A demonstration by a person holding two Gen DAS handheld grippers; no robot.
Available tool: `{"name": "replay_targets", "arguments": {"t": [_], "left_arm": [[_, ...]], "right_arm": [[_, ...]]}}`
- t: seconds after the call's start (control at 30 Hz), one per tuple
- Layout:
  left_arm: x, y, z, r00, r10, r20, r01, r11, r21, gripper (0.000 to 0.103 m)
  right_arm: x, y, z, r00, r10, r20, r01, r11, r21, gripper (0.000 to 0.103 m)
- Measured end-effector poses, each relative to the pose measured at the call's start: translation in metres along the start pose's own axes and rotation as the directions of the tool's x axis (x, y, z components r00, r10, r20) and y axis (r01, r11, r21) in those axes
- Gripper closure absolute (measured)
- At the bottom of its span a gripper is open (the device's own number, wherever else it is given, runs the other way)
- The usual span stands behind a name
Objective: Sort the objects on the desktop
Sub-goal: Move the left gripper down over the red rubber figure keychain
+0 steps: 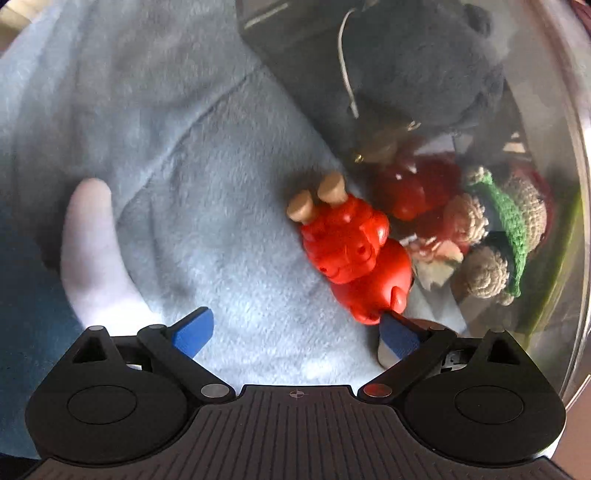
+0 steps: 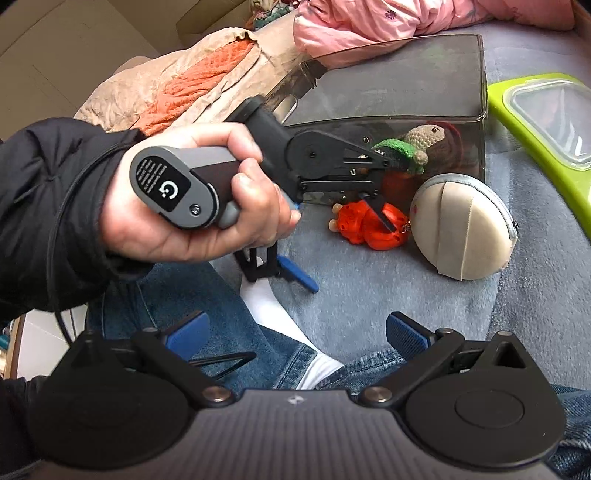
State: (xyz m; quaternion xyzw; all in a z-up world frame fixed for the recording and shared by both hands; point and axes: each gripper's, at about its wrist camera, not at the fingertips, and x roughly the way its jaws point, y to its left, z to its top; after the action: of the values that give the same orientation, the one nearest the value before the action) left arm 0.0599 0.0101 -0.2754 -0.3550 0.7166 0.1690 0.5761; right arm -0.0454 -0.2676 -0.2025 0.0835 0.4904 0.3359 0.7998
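A red plastic toy figure [image 1: 354,251] with tan feet lies on the light blue fleece blanket [image 1: 192,184], against the clear storage box [image 1: 546,184]. It also shows in the right wrist view [image 2: 369,225]. My left gripper [image 1: 297,332] is open; its right blue fingertip [image 1: 399,336] touches the toy's lower end, the left one is apart. In the right wrist view the left gripper [image 2: 332,251] reaches down over the toy. A crocheted doll [image 2: 413,147] in green lies inside the box [image 2: 406,88]. My right gripper [image 2: 295,336] is open and empty, held back above my lap.
A round beige zip pouch [image 2: 461,229] lies just right of the toy. A green-rimmed clear lid [image 2: 546,118] lies at far right. Pink bedding [image 2: 388,18] and an orange cloth [image 2: 199,74] are behind the box. My jeans and white sock [image 2: 269,306] are close.
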Motion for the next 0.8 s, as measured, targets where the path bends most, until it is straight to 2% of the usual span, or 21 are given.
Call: {"name": "replay_targets", "arguments": {"t": [0.2,0.4,0.47,0.53,0.6,0.8], "left_arm": [[0.01,-0.013,0.0,0.999,0.047,-0.021,-0.044,0.993,0.11,0.003],[0.013,0.02,-0.005,0.986,0.121,-0.111,-0.107,0.986,0.126,0.004],[0.004,0.029,-0.005,0.987,0.107,-0.118,-0.092,0.988,0.124,0.004],[-0.013,0.029,-0.004,0.995,0.074,-0.074,-0.064,0.989,0.133,0.004],[-0.029,0.024,-0.003,0.998,0.067,0.023,-0.07,0.984,0.162,0.004],[-0.034,0.014,-0.012,0.979,0.055,0.198,-0.082,0.987,0.135,0.004]], "right_arm": [[0.0,0.001,-0.001,1.0,-0.004,0.001,0.004,1.0,-0.005,0.0],[-0.002,0.0,0.0,1.0,-0.002,0.009,0.002,1.0,0.001,0.0],[-0.003,0.0,0.0,1.0,0.0,0.012,0.0,1.0,0.002,0.0],[-0.004,0.0,0.001,1.0,0.002,0.013,-0.002,1.0,0.001,0.0],[-0.004,0.0,0.001,1.0,0.004,0.013,-0.004,1.0,0.001,0.0],[-0.001,0.0,0.002,1.0,-0.009,-0.002,0.009,1.0,0.002,0.0]]}}
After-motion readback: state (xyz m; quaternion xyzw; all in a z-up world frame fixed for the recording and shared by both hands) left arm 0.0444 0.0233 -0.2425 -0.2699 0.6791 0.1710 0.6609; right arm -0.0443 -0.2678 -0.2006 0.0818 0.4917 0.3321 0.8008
